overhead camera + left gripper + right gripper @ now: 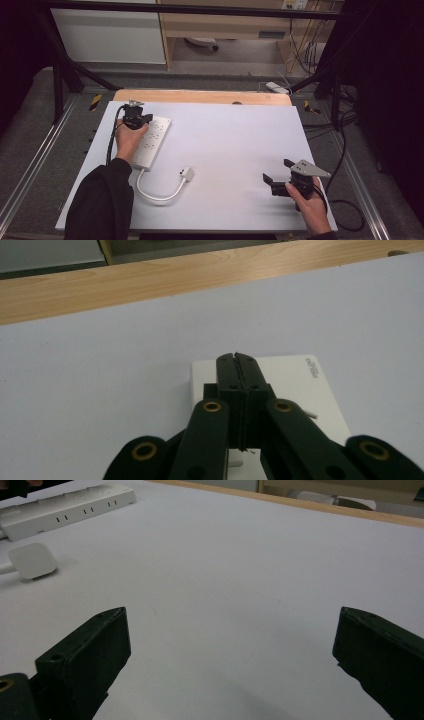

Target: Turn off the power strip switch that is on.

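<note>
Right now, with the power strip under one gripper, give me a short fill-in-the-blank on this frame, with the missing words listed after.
1. The left gripper rests on the white power strip with its jaws ____.
2. The right gripper hovers near the table's right edge with its jaws ____.
3. The strip's plug lies on the white table at the end of a ____ cord.
4. Beyond the white surface runs a ____ edge.

Missing words: shut; open; white; wooden

Open mat (235, 145) centre to 3 o'clock; power strip (152, 142), cord (156, 196), plug (187, 173) around 9.
</note>
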Demonstrator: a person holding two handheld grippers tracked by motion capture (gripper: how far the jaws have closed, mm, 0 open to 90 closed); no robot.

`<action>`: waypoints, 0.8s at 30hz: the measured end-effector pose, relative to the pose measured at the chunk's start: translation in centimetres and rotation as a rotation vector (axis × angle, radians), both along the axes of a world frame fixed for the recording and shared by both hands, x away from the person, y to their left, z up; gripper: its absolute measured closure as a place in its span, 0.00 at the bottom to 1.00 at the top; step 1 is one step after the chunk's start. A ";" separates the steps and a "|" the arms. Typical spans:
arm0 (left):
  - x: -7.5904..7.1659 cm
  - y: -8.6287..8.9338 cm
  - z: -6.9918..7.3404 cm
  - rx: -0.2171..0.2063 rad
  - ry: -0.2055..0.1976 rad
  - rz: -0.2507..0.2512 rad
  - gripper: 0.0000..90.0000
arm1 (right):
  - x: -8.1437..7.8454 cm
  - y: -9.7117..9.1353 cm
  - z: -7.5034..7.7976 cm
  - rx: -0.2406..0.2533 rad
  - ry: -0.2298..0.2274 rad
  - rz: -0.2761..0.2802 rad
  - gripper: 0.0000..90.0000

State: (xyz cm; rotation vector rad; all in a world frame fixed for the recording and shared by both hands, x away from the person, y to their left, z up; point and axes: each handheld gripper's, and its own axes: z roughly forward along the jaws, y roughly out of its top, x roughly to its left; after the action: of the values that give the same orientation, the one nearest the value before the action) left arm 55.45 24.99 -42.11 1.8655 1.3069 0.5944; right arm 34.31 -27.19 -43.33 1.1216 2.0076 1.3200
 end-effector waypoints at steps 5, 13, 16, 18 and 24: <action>-0.1 -0.1 0.2 -0.009 -0.011 -0.009 1.00 | 0.0 0.0 0.0 0.000 0.000 0.001 0.03; -0.1 -0.5 0.5 -0.015 -0.061 -0.012 0.86 | 0.0 0.0 0.0 0.001 -0.001 0.001 0.03; -0.1 -0.5 0.6 -0.021 -0.073 -0.005 0.78 | 0.0 0.0 0.0 0.000 -0.001 0.002 0.03; -0.1 -0.6 0.7 -0.023 -0.076 0.005 0.69 | 0.0 0.0 0.0 0.002 0.001 0.001 0.03; 0.0 -0.6 0.6 -0.033 -0.061 0.017 0.51 | 0.0 0.0 0.0 0.002 0.001 0.001 0.03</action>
State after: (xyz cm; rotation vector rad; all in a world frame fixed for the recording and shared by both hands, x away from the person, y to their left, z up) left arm 55.44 24.35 -41.46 1.7974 1.2867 0.6301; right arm 34.28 -27.15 -43.30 1.1220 2.0082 1.3222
